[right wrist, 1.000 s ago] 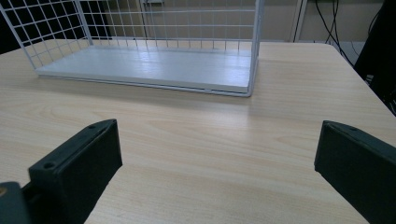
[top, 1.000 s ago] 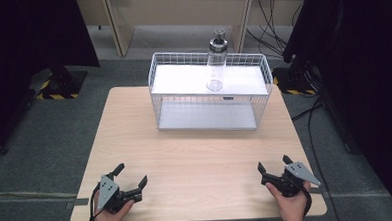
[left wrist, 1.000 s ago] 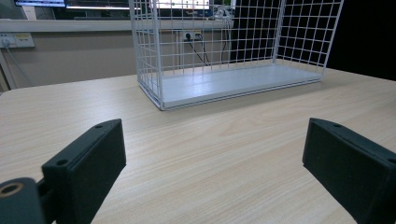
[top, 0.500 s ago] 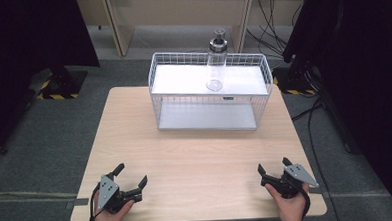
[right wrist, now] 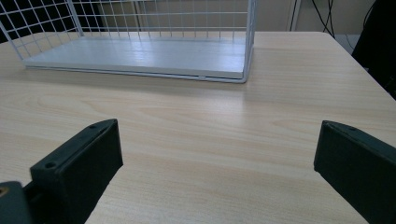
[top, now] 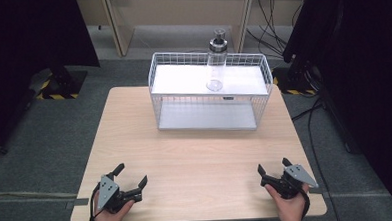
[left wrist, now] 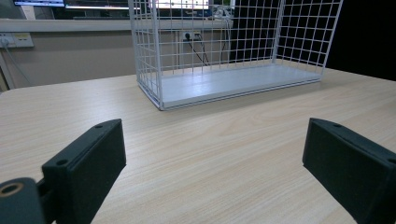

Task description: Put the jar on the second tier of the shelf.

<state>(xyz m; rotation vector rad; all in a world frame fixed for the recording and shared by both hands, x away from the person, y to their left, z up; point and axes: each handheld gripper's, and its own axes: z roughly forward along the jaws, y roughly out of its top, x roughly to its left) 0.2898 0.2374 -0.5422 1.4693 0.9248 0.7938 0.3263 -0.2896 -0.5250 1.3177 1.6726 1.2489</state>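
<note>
Wire basket point(top: 211, 97) sits well beyond both tongs, left point(top: 132, 181) and right point(top: 272, 171), each spread apart, gripping nothing.

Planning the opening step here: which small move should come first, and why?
Probably ease the right gripper forward toward the clear bottle on the wire rack's top shelf. Both grippers rest open at the table's near edge, the left gripper too, far from it.

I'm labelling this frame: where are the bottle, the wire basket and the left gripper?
bottle point(top: 216, 64), high view, clear body.
wire basket point(top: 207, 95), high view, front rim.
left gripper point(top: 129, 180), high view, between open jaws.
</note>
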